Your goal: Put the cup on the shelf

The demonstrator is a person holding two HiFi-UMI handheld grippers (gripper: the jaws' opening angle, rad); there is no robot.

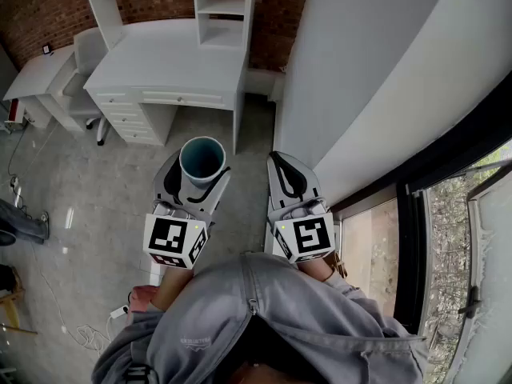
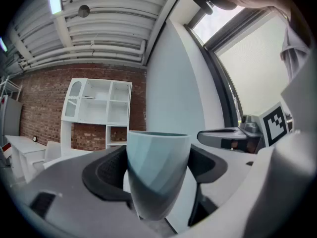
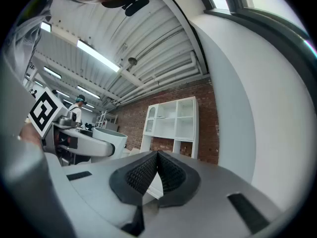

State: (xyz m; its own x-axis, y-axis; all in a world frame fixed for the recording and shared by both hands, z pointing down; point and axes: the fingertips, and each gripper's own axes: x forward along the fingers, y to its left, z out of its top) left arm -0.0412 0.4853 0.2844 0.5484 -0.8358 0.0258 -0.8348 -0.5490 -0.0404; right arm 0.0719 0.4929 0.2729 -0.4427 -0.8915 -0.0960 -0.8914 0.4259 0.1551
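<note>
My left gripper clamps the cup upright between its pads; my right gripper beside it is closed, empty.

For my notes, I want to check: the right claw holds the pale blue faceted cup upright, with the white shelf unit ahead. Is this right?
Wrong claw: the left gripper view shows the left claw holding the pale blue faceted cup upright. The right claw is shut and empty. The rest is correct.
</note>
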